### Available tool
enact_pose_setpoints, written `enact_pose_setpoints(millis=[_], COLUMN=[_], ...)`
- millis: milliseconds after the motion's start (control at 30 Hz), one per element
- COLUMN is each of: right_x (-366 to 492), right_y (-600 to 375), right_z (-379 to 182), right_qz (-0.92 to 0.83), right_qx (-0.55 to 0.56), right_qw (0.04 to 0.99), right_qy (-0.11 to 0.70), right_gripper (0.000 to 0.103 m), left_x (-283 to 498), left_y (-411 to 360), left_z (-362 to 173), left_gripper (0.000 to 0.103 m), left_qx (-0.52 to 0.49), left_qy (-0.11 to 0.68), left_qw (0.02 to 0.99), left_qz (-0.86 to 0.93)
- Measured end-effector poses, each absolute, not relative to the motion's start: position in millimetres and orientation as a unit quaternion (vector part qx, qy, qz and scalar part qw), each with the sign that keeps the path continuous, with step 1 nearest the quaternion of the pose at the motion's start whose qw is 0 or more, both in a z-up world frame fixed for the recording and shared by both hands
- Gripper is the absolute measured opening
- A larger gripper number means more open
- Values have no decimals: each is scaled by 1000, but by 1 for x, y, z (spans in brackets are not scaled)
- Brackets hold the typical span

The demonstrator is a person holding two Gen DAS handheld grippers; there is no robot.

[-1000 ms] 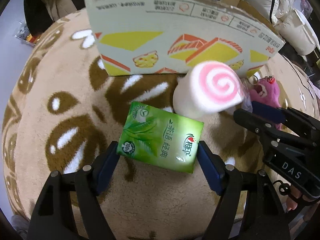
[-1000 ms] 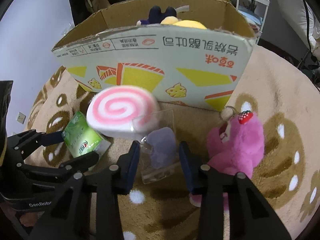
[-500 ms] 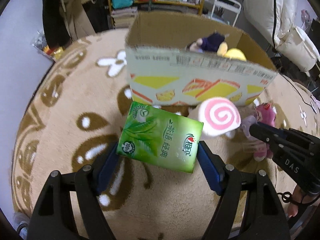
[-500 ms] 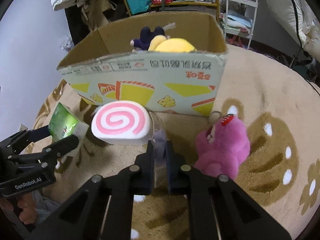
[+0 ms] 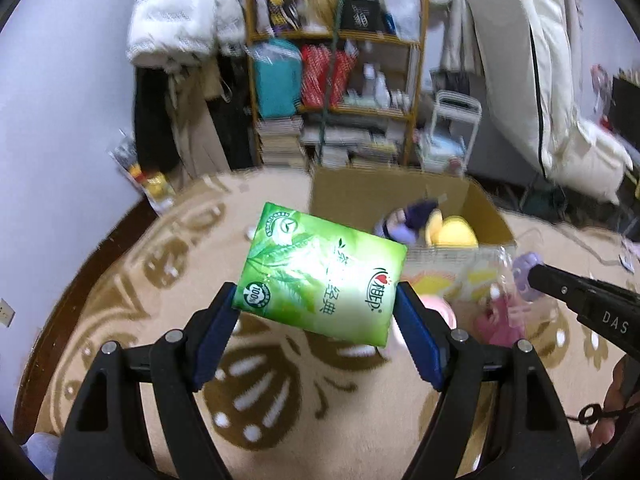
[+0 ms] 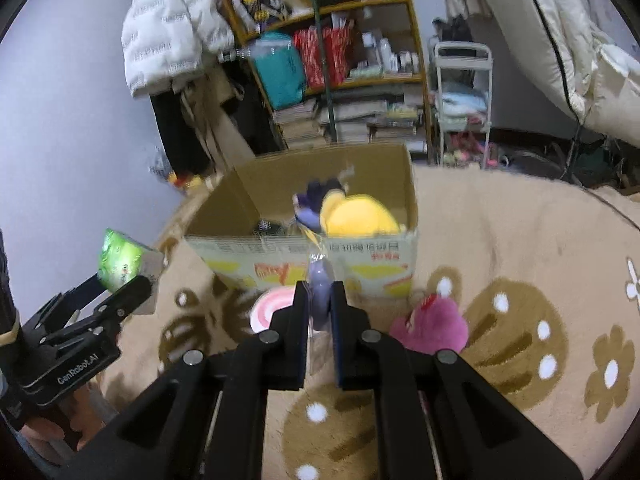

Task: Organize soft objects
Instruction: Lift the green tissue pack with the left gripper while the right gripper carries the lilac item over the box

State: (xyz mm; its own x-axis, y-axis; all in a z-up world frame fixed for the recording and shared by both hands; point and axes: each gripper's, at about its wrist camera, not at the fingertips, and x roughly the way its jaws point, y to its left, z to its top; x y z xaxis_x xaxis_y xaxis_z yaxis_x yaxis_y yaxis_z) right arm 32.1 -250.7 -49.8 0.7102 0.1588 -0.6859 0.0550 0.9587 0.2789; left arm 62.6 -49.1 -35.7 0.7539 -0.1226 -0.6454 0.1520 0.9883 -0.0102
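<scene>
I have raised both tongs: left tongs [image 5: 316, 312] pinching the tissue pack [image 5: 320, 276], right tongs [image 6: 319, 304] pinching the purple pouch [image 6: 320, 280], box [image 6: 304, 248] at 12 o'clock.

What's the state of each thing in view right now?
left gripper: shut on green tissue pack, lifted off the rug
green tissue pack: held, tilted, in the air
right gripper: shut on purple item in clear wrap
purple item in clear wrap: pinched, lifted
cardboard box: open-topped, upright on the rug
yellow plush: inside the box
pink swirl plush: on the rug, before the box
pink bear plush: on the rug
</scene>
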Motion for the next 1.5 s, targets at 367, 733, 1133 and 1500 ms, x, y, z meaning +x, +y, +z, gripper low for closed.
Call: enact_pose_setpoints(millis=[367,733,1133,1500], right_x=[46,83,108,118], right_y=[-249,-254,-253,-252], right_z=[-2,9,-33,-58], right_qz=[30,39,53,70], right_qx=[111,75,68,77], right_qw=[945,950,942,935], right_qy=[308,300,324,338], right_gripper=[11,11,11,11], left_x=[74,117,147,167], left_y=[-49,-67,-87,-96], left_z=[17,37,-16,-48], left_gripper=[77,77,77,77], left_qx=[42,70,90,86], left_qy=[256,223,251,302], left_qw=[965,971,961,944], left_qz=[-49,-55,-73,-99])
